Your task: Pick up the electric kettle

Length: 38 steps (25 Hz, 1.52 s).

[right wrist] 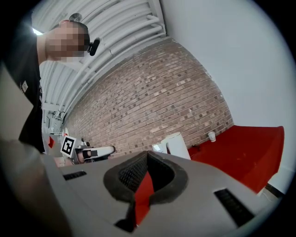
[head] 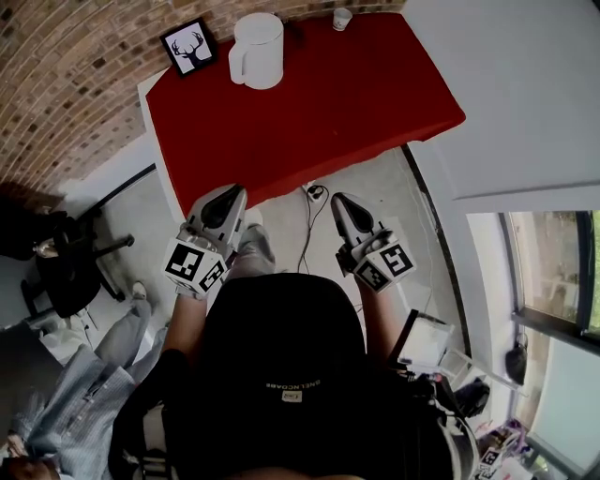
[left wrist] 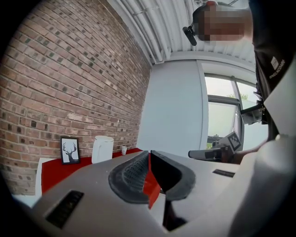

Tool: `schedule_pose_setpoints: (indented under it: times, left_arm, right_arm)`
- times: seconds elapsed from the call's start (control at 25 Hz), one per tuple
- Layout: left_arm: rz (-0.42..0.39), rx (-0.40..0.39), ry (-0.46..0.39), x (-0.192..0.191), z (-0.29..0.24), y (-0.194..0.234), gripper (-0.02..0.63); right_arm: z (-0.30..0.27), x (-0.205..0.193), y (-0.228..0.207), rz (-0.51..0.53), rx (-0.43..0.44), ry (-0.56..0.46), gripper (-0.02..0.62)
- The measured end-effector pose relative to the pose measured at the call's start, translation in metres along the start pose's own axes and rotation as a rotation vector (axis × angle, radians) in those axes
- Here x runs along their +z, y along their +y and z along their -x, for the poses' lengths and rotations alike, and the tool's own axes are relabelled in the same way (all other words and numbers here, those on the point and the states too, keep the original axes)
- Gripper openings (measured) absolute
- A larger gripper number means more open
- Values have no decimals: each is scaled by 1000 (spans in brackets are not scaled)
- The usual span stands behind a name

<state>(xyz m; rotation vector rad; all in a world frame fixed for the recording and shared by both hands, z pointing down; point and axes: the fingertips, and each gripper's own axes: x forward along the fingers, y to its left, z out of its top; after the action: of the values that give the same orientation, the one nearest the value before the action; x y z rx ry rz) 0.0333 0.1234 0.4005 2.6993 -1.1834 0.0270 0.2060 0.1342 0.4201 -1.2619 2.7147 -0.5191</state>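
Note:
The white electric kettle [head: 258, 49] stands upright at the far side of the red table [head: 356, 103], handle toward the near left. It also shows in the left gripper view, kettle [left wrist: 102, 149], and in the right gripper view, kettle [right wrist: 177, 144]. My left gripper [head: 225, 202] and right gripper [head: 345, 208] are held side by side in front of the table's near edge, well short of the kettle. Both point level toward the table. The left gripper [left wrist: 149, 155] and the right gripper [right wrist: 148, 155] have their jaws closed tip to tip, with nothing between them.
A framed deer picture [head: 188, 47] leans left of the kettle, and a small white cup [head: 342, 19] stands to its right by the brick wall [head: 66, 66]. A cable [head: 314, 202] lies on the floor under the table edge. An office chair [head: 70, 272] and a seated person [head: 84, 384] are at the left.

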Motion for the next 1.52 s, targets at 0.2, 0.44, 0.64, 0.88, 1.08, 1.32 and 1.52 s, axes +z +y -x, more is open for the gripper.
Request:
schedule_pose_setpoints:
  times: [0.2,0.44,0.64,0.88,1.08,1.32,1.52]
  left_arm:
    - [-2,-6,23,2,-19,30,8]
    - [6,-5,40,7,-39,67,9]
    - [25,-14,41,11,-56,93,30]
    - [31,-32,50,15,-72,125,55]
    - [28,-47,56,15,-80,156,75]
    - [39,-62,59,16,-87,194,96]
    - [48,-85,64,14,-92,219,109]
  right_arm:
    - [-30,3,-20,-19,-18,3,5]
    - [-63,7,-34,-28,-33,12,5]
    - [-87,12,-44,-31,-53,20,5]
    - [-118,18,-51,-47,-70,28,5]
    - [-148,20,-57,-19,-80,39,5]
    - [-189,25,-58,-1,-82,51,5]
    - [-215,25,-55,10,-89,70,5]
